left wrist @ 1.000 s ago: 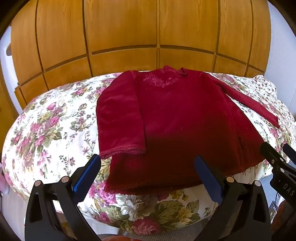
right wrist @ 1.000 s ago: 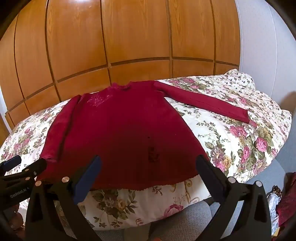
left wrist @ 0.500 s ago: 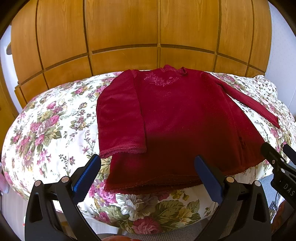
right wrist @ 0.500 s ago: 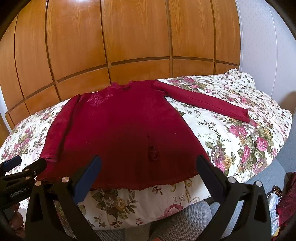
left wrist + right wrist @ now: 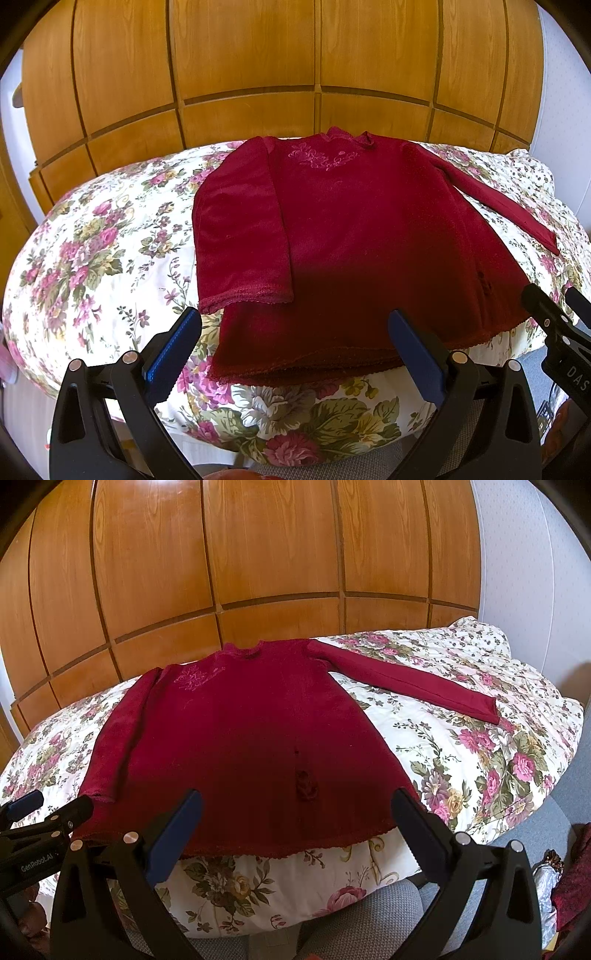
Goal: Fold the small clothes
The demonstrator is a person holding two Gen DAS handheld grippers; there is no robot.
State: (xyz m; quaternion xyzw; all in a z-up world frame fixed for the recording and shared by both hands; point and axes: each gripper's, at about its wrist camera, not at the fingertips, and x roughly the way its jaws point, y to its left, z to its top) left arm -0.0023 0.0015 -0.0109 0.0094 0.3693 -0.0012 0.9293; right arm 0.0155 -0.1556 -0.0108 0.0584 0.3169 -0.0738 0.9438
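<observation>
Left wrist view shows a dark red long-sleeved top lying flat, front up, on a bed with a floral quilt, its collar toward the wooden panelled wall and its hem at the near edge of the bed. One sleeve is folded down along the body; the other sleeve stretches out sideways across the quilt. The left claw hangs spread wide just above the hem, gripping nothing, its blue-padded fingers apart. The right claw is likewise spread and empty, over the hem near a small dark patch on the fabric. A grey chair seat sits below the bed edge.
</observation>
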